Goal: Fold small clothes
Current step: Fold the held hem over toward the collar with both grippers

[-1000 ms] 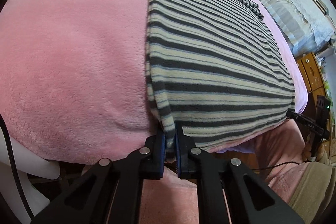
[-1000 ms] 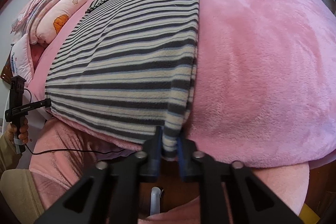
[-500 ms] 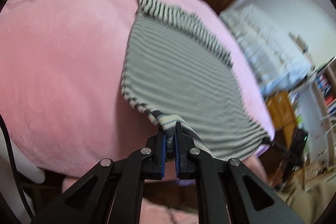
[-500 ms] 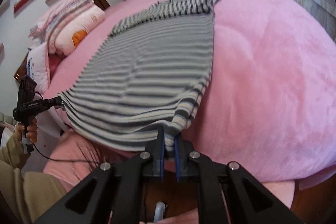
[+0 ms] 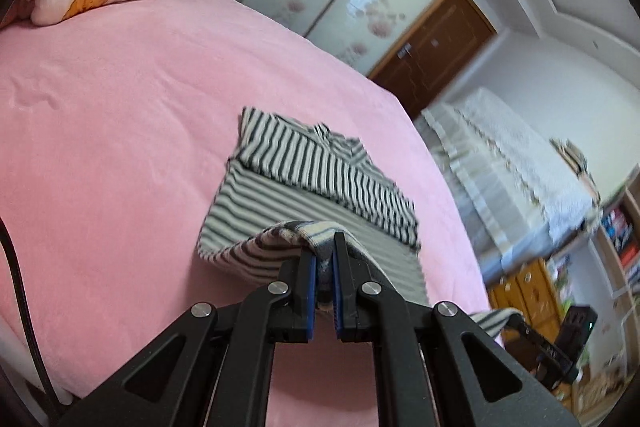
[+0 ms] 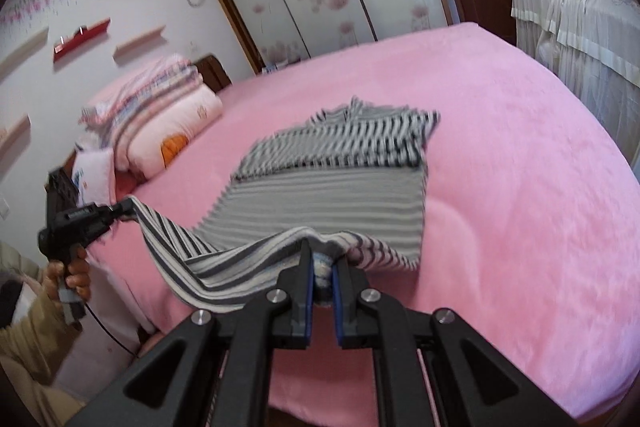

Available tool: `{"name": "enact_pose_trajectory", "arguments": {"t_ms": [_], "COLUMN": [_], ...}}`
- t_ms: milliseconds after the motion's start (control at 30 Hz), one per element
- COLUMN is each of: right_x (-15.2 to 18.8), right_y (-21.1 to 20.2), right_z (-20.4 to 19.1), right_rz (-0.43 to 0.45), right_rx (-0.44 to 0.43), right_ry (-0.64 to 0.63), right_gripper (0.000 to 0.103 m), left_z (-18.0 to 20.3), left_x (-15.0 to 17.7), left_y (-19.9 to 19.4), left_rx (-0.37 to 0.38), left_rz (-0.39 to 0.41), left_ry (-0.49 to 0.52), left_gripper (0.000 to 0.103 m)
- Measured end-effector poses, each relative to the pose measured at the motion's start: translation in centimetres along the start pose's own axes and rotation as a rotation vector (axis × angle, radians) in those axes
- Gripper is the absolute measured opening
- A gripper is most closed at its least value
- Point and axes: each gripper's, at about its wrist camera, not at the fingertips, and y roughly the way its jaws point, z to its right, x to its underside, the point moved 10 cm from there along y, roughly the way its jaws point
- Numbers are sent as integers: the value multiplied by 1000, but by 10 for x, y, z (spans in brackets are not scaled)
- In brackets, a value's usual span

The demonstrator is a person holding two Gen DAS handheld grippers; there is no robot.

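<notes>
Left gripper (image 5: 324, 259) and right gripper (image 6: 322, 269) each clenched on striped garment (image 6: 328, 195) hem, lifted above pink blanket (image 6: 500, 155).

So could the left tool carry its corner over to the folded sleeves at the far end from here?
Probably yes. The left tool is shut on the shirt's near hem, lifted off the blanket, and nothing lies between it and the sleeves. The right tool holds the other corner likewise.
</notes>
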Motion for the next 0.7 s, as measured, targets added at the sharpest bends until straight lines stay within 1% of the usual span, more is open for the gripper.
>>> {"name": "enact_pose_trajectory", "arguments": {"t_ms": [133, 200, 333, 533, 600, 700], "right_x": [-37, -56, -88, -129, -142, -157], "right_y": [10, 20, 48, 112, 138, 176], "right_z": [12, 20, 37, 66, 82, 105], "right_rz": [31, 39, 45, 33, 25, 13], "right_rx": [-35, -47, -51, -26, -19, 3], "right_ry": [72, 117, 186, 290, 344, 397], "right_gripper": [7, 7, 7, 7, 7, 7], "left_z": [-14, -24, -38, -44, -49, -56], "left_x": [-28, -43, -65, -106, -119, -137], "left_y": [19, 36, 67, 139, 166, 209], "left_rx": [-28, -42, -45, -78, -89, -116], "left_rz": [10, 14, 13, -11, -24, -39], "left_ry": [-116, -183, -270, -318, -347, -364], "left_gripper": [4, 4, 4, 4, 4, 4]}}
